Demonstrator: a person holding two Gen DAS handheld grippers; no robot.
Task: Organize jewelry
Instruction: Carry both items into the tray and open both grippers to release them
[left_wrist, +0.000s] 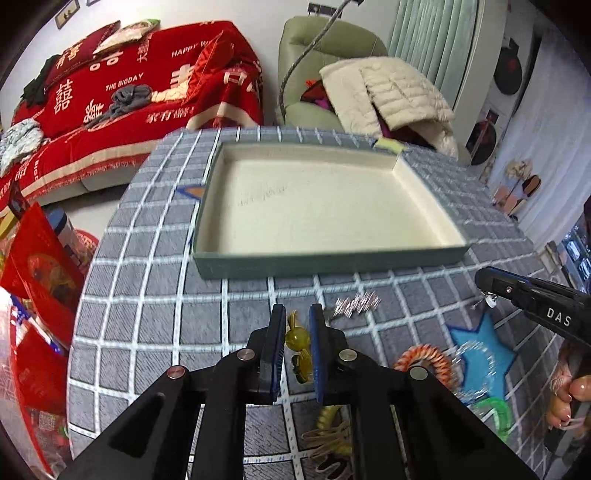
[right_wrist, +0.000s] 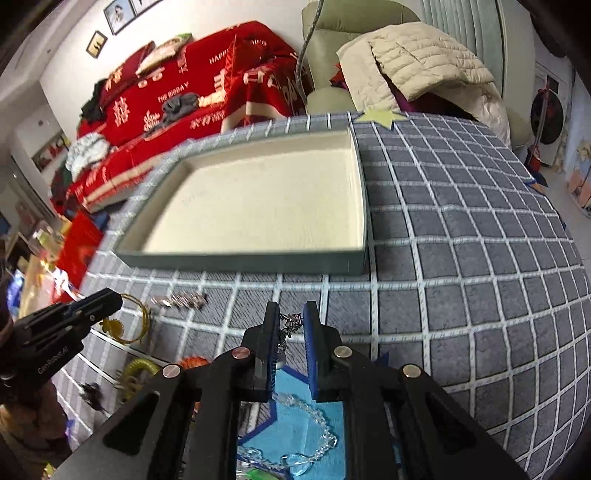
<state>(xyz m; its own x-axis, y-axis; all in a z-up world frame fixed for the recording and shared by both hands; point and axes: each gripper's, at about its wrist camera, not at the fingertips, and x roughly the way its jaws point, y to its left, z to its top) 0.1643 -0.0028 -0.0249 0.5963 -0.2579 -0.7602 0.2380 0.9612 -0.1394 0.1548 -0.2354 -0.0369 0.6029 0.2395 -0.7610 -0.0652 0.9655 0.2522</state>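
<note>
A shallow grey-green tray (left_wrist: 325, 260) with a cream lining stands empty on the checked cloth; it also shows in the right wrist view (right_wrist: 240, 264). My left gripper (left_wrist: 297, 314) holds its jaws narrowly apart around a yellow beaded piece (left_wrist: 297, 338); whether they pinch it is unclear. My right gripper (right_wrist: 290, 312) has a dark chain with a small pendant (right_wrist: 288, 328) between its jaws, and in the left wrist view (left_wrist: 480, 282) that pendant (left_wrist: 489, 301) hangs from its tip. A silver rhinestone clip (left_wrist: 356, 302) lies in front of the tray.
An orange coil band (left_wrist: 424, 360), a clear bead bracelet (right_wrist: 314, 432), a green ring (left_wrist: 496, 415) and a yellow coil (right_wrist: 138, 369) lie near the front edge. A thin gold bangle (right_wrist: 138, 321) lies by the left gripper. Red sofa and armchair stand behind the table.
</note>
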